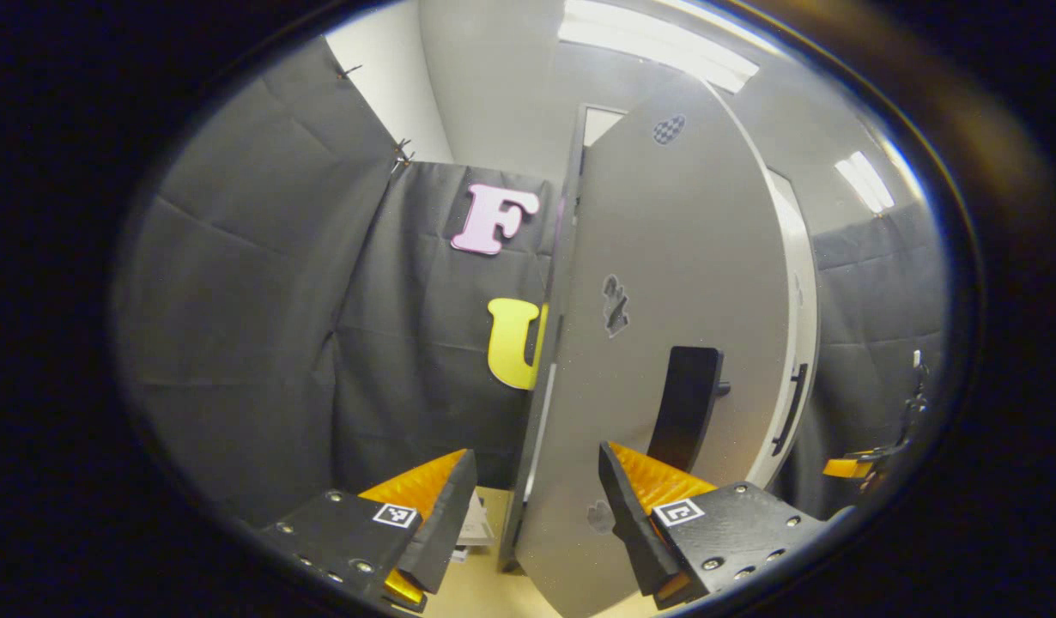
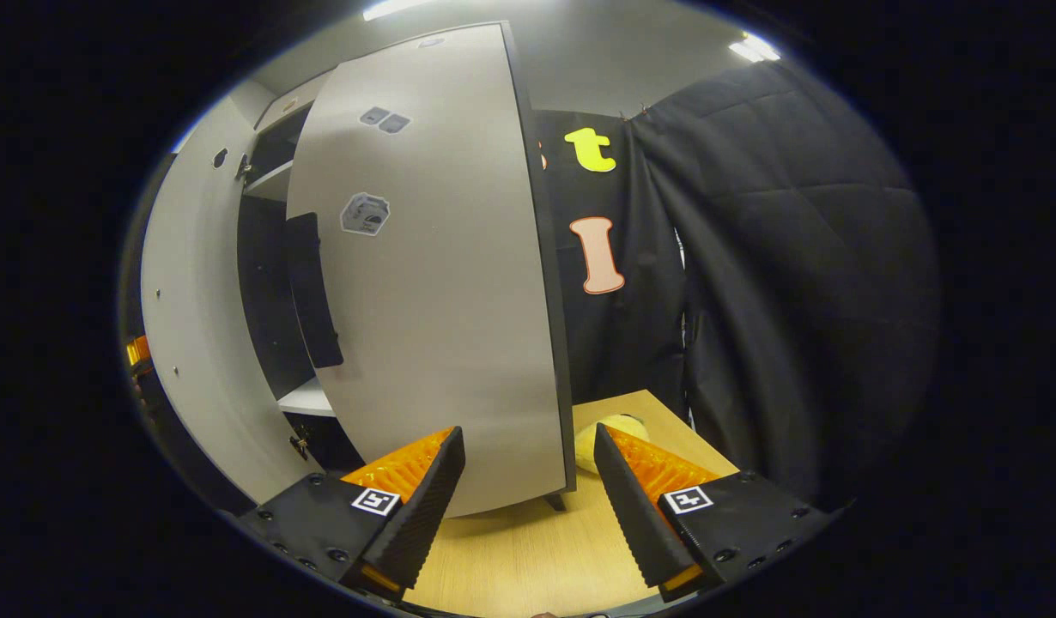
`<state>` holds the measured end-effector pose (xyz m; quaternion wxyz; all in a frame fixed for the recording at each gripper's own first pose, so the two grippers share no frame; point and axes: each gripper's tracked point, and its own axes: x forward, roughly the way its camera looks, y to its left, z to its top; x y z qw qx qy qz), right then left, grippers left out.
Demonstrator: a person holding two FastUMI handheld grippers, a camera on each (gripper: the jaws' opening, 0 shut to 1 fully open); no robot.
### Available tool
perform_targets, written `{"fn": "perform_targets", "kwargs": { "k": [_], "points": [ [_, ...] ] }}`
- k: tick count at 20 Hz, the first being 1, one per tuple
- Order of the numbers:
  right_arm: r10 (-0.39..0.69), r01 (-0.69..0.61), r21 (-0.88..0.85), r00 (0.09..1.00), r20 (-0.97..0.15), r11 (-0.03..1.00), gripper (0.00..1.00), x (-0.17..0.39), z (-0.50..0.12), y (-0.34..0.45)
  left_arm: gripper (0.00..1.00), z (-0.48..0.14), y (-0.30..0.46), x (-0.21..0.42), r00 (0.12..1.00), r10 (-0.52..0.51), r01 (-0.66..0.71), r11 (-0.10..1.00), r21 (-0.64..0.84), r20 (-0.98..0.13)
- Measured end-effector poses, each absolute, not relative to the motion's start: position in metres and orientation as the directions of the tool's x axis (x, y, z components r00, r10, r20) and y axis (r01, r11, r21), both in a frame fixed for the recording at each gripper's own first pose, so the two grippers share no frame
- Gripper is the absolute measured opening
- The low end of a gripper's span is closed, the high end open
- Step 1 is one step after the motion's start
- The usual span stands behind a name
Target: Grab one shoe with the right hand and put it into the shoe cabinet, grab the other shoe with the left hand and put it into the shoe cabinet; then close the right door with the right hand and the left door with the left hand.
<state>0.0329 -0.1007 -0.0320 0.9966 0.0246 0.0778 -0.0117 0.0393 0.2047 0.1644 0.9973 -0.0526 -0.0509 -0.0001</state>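
Note:
The cabinet's left door (image 1: 665,283) is a grey panel with a black handle (image 1: 687,403), and it stands ajar. My left gripper (image 1: 537,515) is open, and the door's free edge (image 1: 541,386) stands between its fingers, touching neither. The right door (image 2: 433,283) is also ajar, with its own black handle (image 2: 309,292). My right gripper (image 2: 528,493) is open in the same way astride that door's edge (image 2: 552,326). Past the right door I see the dark cabinet interior (image 2: 266,283) and a white shelf (image 2: 305,396); what the cabinet holds is hidden.
A pale yellow rounded thing (image 2: 603,436) lies on the wooden surface (image 2: 528,558) behind the right door; what it is I cannot tell. Black cloth walls (image 2: 777,275) close in both sides. The other gripper (image 1: 863,463) shows far right in the left gripper view.

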Motion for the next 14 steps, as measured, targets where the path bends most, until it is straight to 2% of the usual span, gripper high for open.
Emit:
{"fn": "perform_targets", "kwargs": {
  "k": [2, 3, 9, 10, 12, 13, 14],
  "points": [
    [-0.01, 0.017, 0.047, 0.987, -0.159, 0.999, 0.92, 0.038, -0.033, -0.114, 0.91, 0.163, 0.18, 0.045, 0.995, 0.006, 0.005, 0.995, -0.103, 0.099],
    [-0.011, 0.018, 0.045, 0.987, -0.159, 0.999, 0.95, 0.039, -0.032, -0.122, 0.9, 0.161, 0.165, 0.048, 0.995, 0.002, 0.009, 0.994, -0.107, 0.1],
    [-0.02, 0.031, 0.063, 0.985, -0.171, 0.998, 0.95, 0.041, -0.029, -0.182, 0.91, 0.141, 0.092, 0.074, 0.999, 0.024, -0.019, 0.99, -0.139, 0.038],
    [-0.02, 0.032, 0.068, 0.985, -0.174, 0.997, 0.95, 0.043, -0.029, -0.19, 0.83, 0.138, 0.086, 0.073, 0.999, 0.033, -0.028, 0.989, -0.145, 0.031],
    [-0.01, 0.025, 0.078, 0.984, -0.179, 0.997, 0.96, 0.049, -0.03, -0.203, 0.83, 0.134, 0.08, 0.067, 0.997, 0.078, -0.074, 0.987, -0.146, 0.019],
    [0.001, 0.012, 0.072, 0.984, -0.178, 0.997, 0.92, 0.053, -0.03, -0.205, 0.9, 0.133, 0.076, 0.059, 0.995, 0.101, -0.097, 0.984, -0.147, 0.021],
    [0.012, -0.003, 0.056, 0.985, -0.174, 0.998, 0.92, 0.058, -0.03, -0.205, 0.84, 0.133, 0.073, 0.052, 0.993, 0.12, -0.115, 0.982, -0.147, 0.024]
  ]
}}
